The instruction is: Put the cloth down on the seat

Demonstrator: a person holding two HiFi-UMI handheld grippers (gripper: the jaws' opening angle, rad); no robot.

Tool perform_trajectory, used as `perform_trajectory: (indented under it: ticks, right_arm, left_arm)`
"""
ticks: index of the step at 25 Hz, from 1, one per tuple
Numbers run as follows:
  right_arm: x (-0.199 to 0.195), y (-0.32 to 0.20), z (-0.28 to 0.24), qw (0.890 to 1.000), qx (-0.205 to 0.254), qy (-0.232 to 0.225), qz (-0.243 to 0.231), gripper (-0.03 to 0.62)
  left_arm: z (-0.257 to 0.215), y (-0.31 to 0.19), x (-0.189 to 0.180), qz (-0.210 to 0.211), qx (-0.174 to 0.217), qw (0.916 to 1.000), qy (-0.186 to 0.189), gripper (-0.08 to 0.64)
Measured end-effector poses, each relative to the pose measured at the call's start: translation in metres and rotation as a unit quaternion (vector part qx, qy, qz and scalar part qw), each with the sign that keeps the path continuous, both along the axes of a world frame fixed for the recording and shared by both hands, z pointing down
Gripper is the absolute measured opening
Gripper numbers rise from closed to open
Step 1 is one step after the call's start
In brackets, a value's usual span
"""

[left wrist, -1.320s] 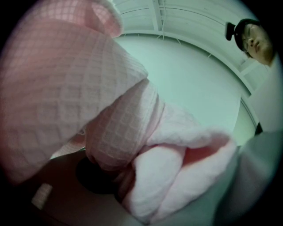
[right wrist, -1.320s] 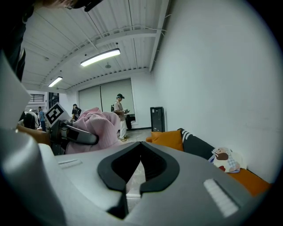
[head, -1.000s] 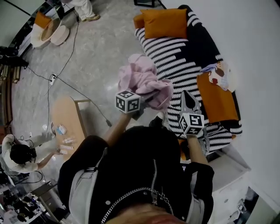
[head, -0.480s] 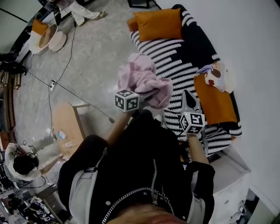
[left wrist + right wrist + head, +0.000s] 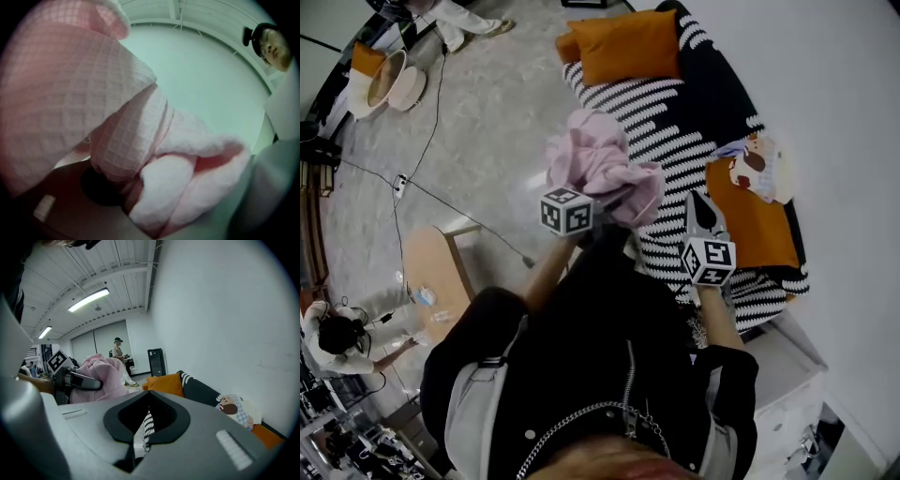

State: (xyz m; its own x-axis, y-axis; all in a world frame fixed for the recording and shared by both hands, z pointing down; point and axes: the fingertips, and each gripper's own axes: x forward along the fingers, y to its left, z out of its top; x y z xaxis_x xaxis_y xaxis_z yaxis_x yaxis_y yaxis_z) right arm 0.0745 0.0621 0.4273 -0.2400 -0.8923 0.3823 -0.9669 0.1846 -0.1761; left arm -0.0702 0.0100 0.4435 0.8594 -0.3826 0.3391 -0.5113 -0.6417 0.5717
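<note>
A pink waffle-weave cloth (image 5: 602, 167) hangs bunched in the air over the front edge of the striped sofa seat (image 5: 675, 131). My left gripper (image 5: 622, 199) is shut on the cloth, which hides its jaws. The cloth (image 5: 117, 126) fills most of the left gripper view. My right gripper (image 5: 700, 208) hovers above the sofa's near end, shut and empty. In the right gripper view its jaws (image 5: 149, 399) meet, and the cloth (image 5: 101, 376) shows to the left with the left gripper's marker cube beside it.
Two orange cushions (image 5: 628, 45) (image 5: 752, 214) and a printed pillow (image 5: 757, 169) lie on the sofa. A low wooden table (image 5: 436, 272), a floor cable (image 5: 441, 202) and a seated person (image 5: 342, 333) are at the left. A white cabinet (image 5: 780, 375) stands at the lower right.
The head view has shifted, so the sofa sits further left in frame. The cloth and left gripper now hang slightly closer over the seat. Both grips look unchanged.
</note>
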Motion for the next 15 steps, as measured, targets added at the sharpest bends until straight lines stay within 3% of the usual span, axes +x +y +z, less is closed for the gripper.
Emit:
perform_trajectory:
  ticks: [15]
  right_arm:
    - [0.033, -0.104, 0.020, 0.998, -0.061, 0.022, 0.022, -0.011]
  left_arm:
    - [0.044, -0.126, 0.051, 0.046, -0.017, 0.9985, -0.026, 0.319]
